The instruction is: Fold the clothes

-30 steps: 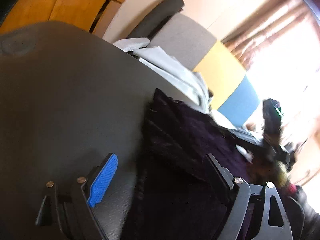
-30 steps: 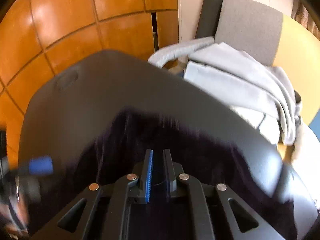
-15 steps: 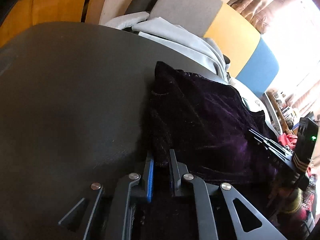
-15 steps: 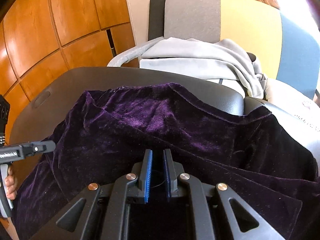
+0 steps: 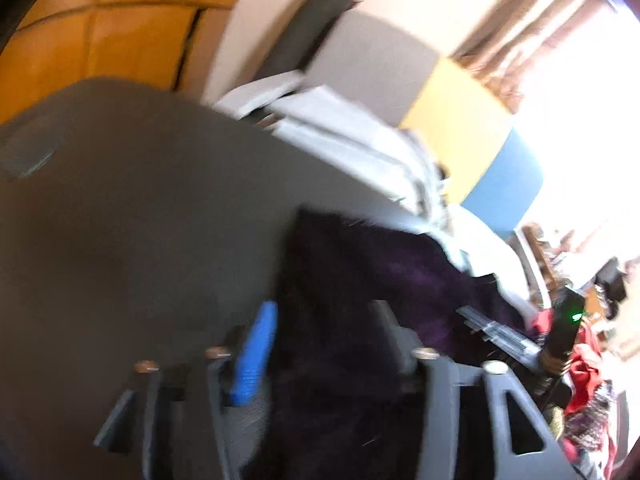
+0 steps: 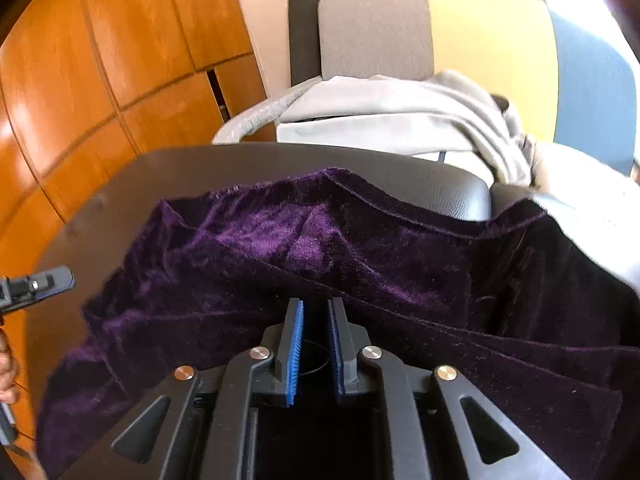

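Note:
A dark purple velvet garment (image 6: 320, 248) lies spread and creased on the dark grey table (image 6: 240, 160). In the blurred left wrist view my left gripper (image 5: 324, 340) hovers over the garment's (image 5: 360, 280) left edge. Its jaws are opening, the cloth lies between the fingers and no pad presses on it. My right gripper (image 6: 316, 344) sits low over the garment's near side. Its jaws are opening to a narrow gap and I see no cloth pinched in it. The left gripper (image 6: 36, 286) shows at the right wrist view's left edge, and the right gripper (image 5: 500, 332) shows at the right in the left wrist view.
A pile of light grey clothes (image 6: 400, 120) rests on a chair with a grey, yellow and blue back (image 6: 480, 40) just beyond the table. Orange wooden panels (image 6: 100, 60) stand to the left. Red cloth (image 5: 580, 360) lies at the right. A hand (image 6: 6, 364) is at the left edge.
Half a second ago my left gripper was shut on the garment's edge; now it has let go, opened and risen. My right gripper slid across the garment and its jaws have parted slightly.

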